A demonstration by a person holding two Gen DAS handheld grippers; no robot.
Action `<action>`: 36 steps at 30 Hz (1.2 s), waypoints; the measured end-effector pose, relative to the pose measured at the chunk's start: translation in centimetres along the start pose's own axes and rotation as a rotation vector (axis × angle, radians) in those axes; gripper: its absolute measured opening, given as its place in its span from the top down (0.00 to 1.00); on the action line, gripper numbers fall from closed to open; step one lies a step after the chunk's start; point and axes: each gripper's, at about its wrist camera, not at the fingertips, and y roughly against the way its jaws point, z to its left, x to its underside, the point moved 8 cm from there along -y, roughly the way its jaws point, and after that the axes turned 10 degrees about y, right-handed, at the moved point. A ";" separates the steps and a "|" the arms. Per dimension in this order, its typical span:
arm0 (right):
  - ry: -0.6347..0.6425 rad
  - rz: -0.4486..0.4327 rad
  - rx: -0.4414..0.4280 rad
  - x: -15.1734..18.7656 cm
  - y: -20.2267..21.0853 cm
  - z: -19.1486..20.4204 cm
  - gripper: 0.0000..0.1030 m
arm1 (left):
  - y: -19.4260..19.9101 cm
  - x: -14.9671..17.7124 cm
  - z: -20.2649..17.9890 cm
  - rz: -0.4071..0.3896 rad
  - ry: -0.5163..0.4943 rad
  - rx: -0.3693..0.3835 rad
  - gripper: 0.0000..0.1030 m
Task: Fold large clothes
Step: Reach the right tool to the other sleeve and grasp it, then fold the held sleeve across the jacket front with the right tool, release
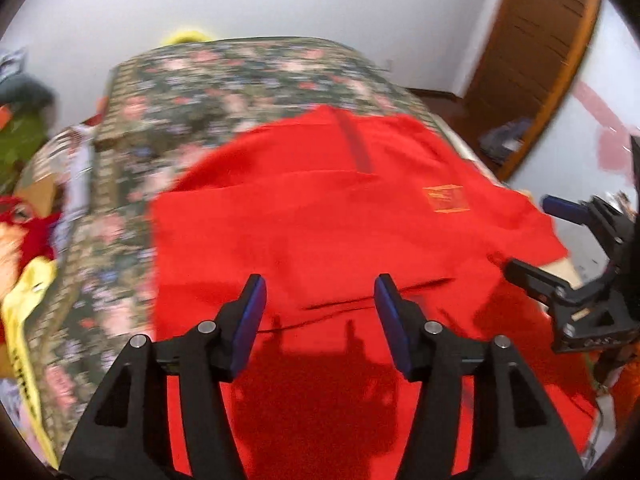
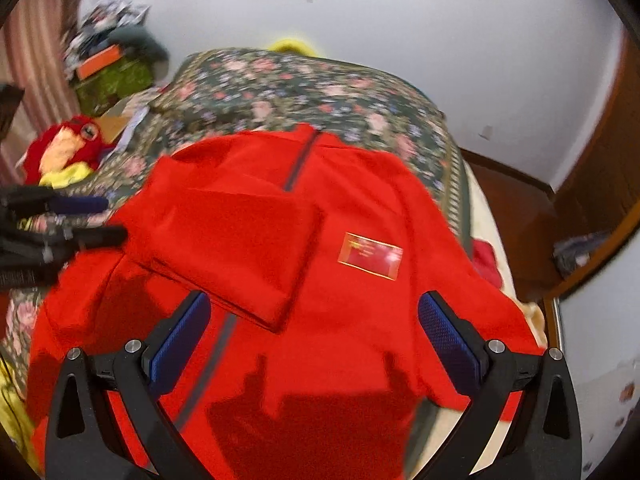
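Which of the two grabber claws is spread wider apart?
The right gripper: its blue pads stand far apart over the red jacket. The left gripper is open too, but narrower. Neither holds any cloth.

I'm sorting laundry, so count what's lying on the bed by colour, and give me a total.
Red: 2, the red jacket and the red plush toy
Yellow: 1, a yellow cloth at the bed's left edge
Total: 3, lying on the floral bedspread; blurred clutter beyond the bed is not counted.
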 end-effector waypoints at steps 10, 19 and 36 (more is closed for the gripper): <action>0.149 0.074 -0.063 -2.8 -7.2 7.8 0.01 | -3.5 2.7 13.3 0.043 0.154 -0.174 0.46; 0.246 0.135 -0.087 -2.5 -11.5 11.8 0.23 | -8.6 6.2 16.7 0.157 0.179 -0.195 0.46; -0.058 0.001 -0.246 -4.0 -7.8 8.6 0.93 | -11.2 4.2 18.5 0.093 0.247 -0.333 0.22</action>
